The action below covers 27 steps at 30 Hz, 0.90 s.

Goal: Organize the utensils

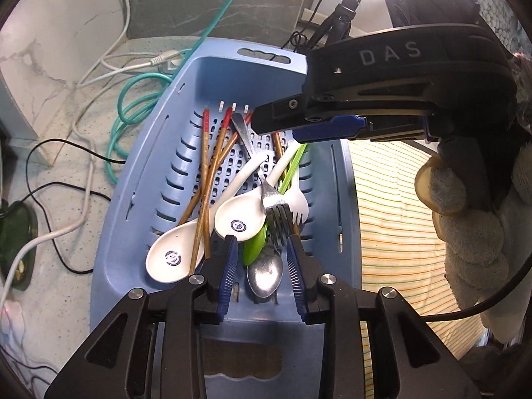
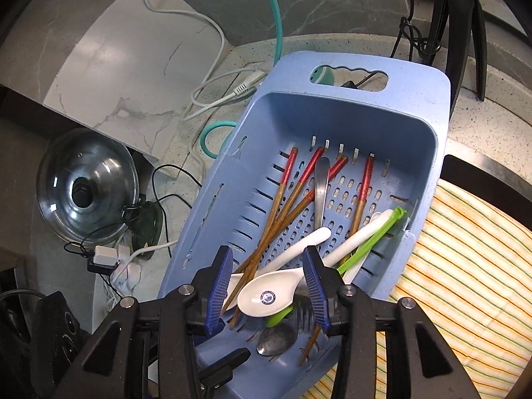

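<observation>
A pale blue basket [image 2: 429,106] holds red-tipped brown chopsticks [image 2: 360,196], white spoons [image 1: 239,216] and green utensils [image 2: 372,242].

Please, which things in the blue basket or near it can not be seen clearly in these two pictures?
- Metal spoon bowl: right wrist view, partly under the white spoon.
- Printed emblem on the white spoons: both views, too small to read.
- Blue basket near end: left wrist view, hidden behind the left gripper.
- Green spoon: mostly covered by the fork.

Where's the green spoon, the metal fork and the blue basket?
green spoon [image 1: 254,246], left wrist view, on its bowl.
metal fork [image 1: 277,222], left wrist view, on its tines.
blue basket [image 2: 412,106], right wrist view, on its far wall.
</observation>
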Each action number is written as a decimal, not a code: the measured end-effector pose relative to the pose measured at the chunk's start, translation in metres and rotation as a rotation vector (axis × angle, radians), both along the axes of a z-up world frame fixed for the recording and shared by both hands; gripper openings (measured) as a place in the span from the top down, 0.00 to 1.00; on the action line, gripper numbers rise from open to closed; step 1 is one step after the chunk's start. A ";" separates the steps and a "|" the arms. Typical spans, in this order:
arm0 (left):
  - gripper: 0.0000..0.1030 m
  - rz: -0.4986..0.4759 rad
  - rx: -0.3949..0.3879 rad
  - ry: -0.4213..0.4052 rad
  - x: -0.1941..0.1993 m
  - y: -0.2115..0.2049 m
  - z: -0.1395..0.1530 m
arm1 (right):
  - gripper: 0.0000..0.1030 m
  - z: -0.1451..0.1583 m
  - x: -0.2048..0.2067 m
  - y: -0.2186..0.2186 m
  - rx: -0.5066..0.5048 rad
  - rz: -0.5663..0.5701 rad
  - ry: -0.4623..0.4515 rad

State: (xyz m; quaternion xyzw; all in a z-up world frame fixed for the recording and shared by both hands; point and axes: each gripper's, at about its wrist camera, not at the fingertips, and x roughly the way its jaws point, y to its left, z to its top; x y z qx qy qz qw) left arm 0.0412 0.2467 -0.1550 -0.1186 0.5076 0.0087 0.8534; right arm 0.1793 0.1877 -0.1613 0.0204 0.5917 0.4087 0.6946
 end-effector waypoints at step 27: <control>0.38 0.204 0.129 -0.175 -0.067 -0.028 0.075 | 0.52 0.088 -0.066 -0.089 0.080 0.036 -0.389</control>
